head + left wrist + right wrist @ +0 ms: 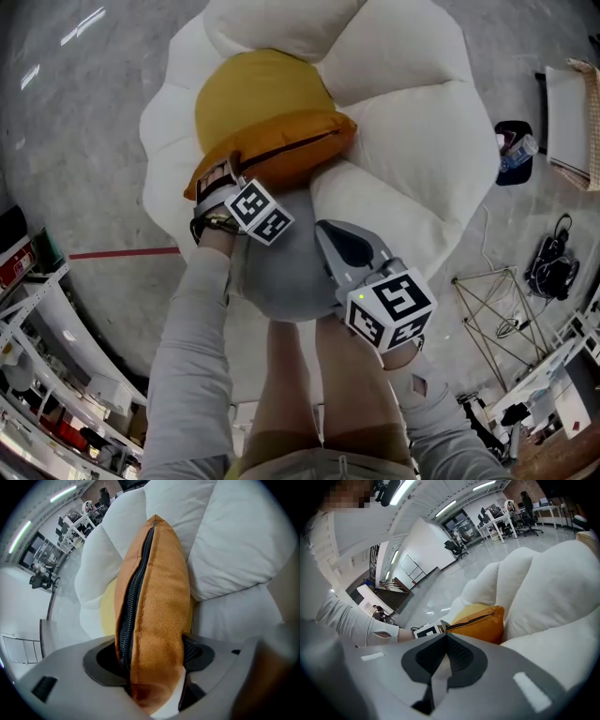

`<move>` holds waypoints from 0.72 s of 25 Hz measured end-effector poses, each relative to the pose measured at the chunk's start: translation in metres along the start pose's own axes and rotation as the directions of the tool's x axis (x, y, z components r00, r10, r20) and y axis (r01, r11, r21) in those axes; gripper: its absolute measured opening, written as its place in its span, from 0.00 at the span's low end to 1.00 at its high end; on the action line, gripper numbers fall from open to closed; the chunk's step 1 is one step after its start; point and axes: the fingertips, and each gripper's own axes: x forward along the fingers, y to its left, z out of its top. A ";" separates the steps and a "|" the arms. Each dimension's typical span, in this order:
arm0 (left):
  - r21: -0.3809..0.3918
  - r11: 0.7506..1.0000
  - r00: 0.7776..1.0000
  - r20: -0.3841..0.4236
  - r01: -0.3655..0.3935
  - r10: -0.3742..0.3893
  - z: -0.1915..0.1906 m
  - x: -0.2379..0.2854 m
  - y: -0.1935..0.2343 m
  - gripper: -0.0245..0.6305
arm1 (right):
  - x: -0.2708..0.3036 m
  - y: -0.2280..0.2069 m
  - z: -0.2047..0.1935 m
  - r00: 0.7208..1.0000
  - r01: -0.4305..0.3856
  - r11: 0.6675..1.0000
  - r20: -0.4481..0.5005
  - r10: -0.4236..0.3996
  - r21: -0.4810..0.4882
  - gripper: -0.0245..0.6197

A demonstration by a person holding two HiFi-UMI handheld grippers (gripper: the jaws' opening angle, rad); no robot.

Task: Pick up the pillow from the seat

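A mustard and orange pillow (272, 122) with a black zipper lies against the white puffy seat (412, 141). My left gripper (217, 178) holds the pillow's near zippered edge. In the left gripper view the pillow (159, 602) fills the gap of the left gripper (152, 656), and both dark pads press its sides. My right gripper (328, 230) hovers over the grey seat centre (281, 277), a little right of the pillow, with its jaws together and nothing in them. The right gripper view shows the right gripper (446, 637) closed, with the pillow (480, 620) just beyond it.
The seat's white cushions (234, 541) ring the pillow on the far and right sides. On the floor at the right are a dark bag with a bottle (514, 153), a white box (567, 112) and a wire frame (492, 300). Shelving (37, 281) stands at the left.
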 end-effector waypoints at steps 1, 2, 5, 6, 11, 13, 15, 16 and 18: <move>-0.008 1.000 1.000 0.003 0.000 0.000 0.000 -0.003 0.001 0.56 | -0.002 0.001 -0.001 1.000 0.003 1.000 -0.001 -0.003 -0.002 0.04; -0.020 1.000 1.000 0.008 0.001 -0.001 0.000 -0.007 0.002 0.56 | -0.003 0.002 -0.001 1.000 0.006 1.000 -0.001 -0.006 -0.003 0.04; -0.082 0.997 1.000 0.031 0.005 -0.003 -0.001 -0.019 0.010 0.56 | -0.005 0.005 -0.002 1.000 0.019 1.000 0.000 -0.019 -0.005 0.04; -0.108 0.994 0.999 0.039 0.007 -0.003 -0.001 -0.023 0.013 0.56 | -0.005 0.005 -0.002 1.000 0.025 1.000 0.001 -0.025 -0.005 0.04; -0.218 0.976 0.997 0.077 0.023 -0.007 -0.002 -0.044 0.019 0.56 | -0.013 0.004 0.000 0.999 0.048 0.999 0.008 -0.048 -0.019 0.04; -0.250 0.968 0.995 0.097 0.030 -0.006 -0.004 -0.057 0.020 0.56 | -0.016 0.008 0.003 0.999 0.052 0.998 0.011 -0.052 -0.033 0.04; -0.277 0.960 0.993 0.117 0.040 -0.008 -0.008 -0.071 0.018 0.56 | -0.020 0.012 0.004 0.998 0.056 0.997 0.015 -0.056 -0.046 0.04; -0.289 0.956 0.992 0.126 0.045 -0.009 -0.010 -0.079 0.016 0.56 | -0.022 0.015 0.005 0.998 0.060 0.997 0.017 -0.059 -0.051 0.04; -0.308 0.950 0.990 0.142 0.054 -0.010 -0.016 -0.095 0.012 0.56 | -0.028 0.020 0.008 0.997 0.069 0.996 0.025 -0.068 -0.059 0.04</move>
